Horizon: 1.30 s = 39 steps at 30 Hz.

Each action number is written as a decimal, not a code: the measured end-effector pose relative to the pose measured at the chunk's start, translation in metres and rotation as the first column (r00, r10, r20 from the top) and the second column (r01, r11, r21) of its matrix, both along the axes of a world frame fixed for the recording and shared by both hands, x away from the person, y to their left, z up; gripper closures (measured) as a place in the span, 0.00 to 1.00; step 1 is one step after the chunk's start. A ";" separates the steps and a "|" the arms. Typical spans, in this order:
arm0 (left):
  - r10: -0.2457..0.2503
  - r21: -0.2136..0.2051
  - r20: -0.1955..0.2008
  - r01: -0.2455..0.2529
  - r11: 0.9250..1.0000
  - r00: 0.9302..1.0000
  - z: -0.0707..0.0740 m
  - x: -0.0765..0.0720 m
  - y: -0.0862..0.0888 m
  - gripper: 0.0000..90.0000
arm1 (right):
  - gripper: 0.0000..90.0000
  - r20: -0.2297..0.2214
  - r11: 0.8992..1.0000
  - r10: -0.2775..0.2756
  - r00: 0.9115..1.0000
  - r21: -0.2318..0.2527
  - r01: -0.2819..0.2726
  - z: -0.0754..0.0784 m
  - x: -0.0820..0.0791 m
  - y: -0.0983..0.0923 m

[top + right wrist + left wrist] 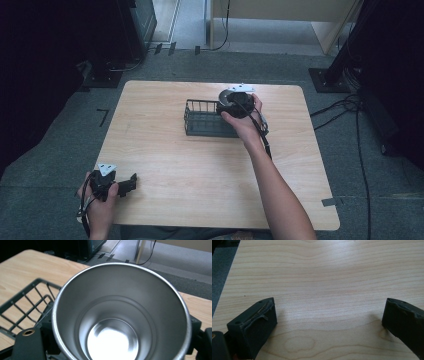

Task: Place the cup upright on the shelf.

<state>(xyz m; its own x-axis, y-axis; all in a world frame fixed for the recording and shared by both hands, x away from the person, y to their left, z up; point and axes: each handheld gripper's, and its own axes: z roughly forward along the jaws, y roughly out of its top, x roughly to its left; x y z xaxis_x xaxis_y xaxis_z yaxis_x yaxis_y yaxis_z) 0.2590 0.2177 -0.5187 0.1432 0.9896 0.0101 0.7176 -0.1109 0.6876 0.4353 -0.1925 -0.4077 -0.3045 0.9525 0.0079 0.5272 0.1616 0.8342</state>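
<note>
Gripping a steel cup (120, 315) apparently, right gripper (239, 104) beside wire basket (202, 120), left gripper (329, 322) fingers spread.

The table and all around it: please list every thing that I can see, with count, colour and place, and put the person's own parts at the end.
Table: one, light wood, middle of the high view.
Wire basket: one, dark grey, far middle of the table.
Steel cup: one, silver, empty inside, held between the right tongs at the basket's right end.
Floor: grey carpet, around the table.
Cables: several, black, on the floor at the right.
Tape piece: one, grey, floor by the table's near right corner.
Left tongs: one, black, jaws wide apart over bare wood, near left corner.
Right tongs: one, black, closed on the cup.
Forearms: two, from the bottom edge.
</note>
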 end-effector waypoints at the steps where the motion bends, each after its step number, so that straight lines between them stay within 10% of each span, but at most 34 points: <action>1: 0.000 0.000 0.000 0.000 1.000 1.000 0.000 0.000 0.000 0.00 | 0.20 -0.006 1.000 0.002 1.000 0.009 -0.002 -0.004 0.000 0.002; 24: 0.000 0.000 0.000 0.000 1.000 1.000 0.000 0.000 0.000 0.00 | 0.20 -0.069 1.000 0.000 0.998 0.009 0.000 -0.034 0.004 -0.001; 39: 0.000 0.000 0.000 0.000 1.000 1.000 0.000 0.000 0.000 0.00 | 0.00 -0.044 1.000 0.016 0.999 0.024 -0.015 -0.015 -0.010 -0.005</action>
